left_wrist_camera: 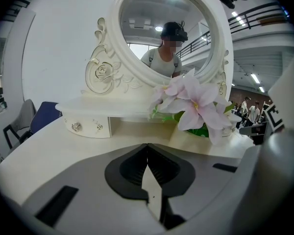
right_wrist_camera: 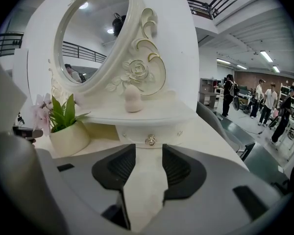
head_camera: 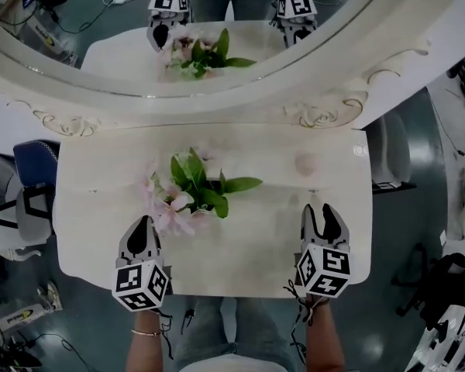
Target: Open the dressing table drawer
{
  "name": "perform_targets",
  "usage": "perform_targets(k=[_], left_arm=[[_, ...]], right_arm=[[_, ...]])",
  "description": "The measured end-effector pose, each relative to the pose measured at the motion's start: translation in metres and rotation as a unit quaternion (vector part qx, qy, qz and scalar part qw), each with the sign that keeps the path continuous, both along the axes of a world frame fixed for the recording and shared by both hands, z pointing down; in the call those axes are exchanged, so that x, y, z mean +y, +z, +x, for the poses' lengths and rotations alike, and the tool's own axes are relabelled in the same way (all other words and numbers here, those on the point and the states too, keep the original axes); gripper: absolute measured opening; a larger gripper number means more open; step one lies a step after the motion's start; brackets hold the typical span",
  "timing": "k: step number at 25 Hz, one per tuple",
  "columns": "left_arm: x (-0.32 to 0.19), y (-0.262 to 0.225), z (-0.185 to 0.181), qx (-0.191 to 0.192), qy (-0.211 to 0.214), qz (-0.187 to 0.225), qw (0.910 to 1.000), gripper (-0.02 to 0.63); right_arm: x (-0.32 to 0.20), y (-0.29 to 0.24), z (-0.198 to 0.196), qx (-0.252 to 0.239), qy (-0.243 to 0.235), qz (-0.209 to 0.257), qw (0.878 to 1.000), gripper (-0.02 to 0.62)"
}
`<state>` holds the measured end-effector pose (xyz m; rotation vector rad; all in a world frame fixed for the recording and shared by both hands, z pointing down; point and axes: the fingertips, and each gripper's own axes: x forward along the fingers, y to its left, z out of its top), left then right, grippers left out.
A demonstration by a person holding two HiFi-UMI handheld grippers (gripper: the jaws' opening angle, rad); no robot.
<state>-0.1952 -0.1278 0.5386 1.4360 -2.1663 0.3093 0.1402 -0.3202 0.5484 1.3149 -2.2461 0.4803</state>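
Note:
The white dressing table (head_camera: 101, 231) carries a low shelf under its oval mirror. In the right gripper view a small right-hand drawer (right_wrist_camera: 159, 135) with a shiny round knob (right_wrist_camera: 150, 141) sits straight ahead under that shelf. My right gripper (right_wrist_camera: 148, 152) is open and empty, its jaws a short way in front of the knob and not touching it. It shows over the table's front right (head_camera: 323, 210). A left-hand drawer (left_wrist_camera: 85, 126) with two small knobs lies ahead and left of my left gripper (left_wrist_camera: 147, 148), which is shut and empty at the front left (head_camera: 145, 222).
A pot of pink lilies and green leaves (head_camera: 194, 188) stands mid-table between the grippers. A pink egg-shaped sponge (right_wrist_camera: 133, 99) rests on the shelf above the right drawer. Chairs (head_camera: 31, 184) flank the table. People stand far off at the right (right_wrist_camera: 264, 102).

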Motion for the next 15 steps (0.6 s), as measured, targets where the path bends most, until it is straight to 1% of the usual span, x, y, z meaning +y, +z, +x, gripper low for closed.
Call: perform_targets(k=[15], left_arm=[[0.007,-0.004,-0.006,-0.005,-0.01,-0.007,0.9999,0.018]], right_arm=[[-0.017,0.02,-0.003,0.022,0.002,-0.011,1.0,0.183]])
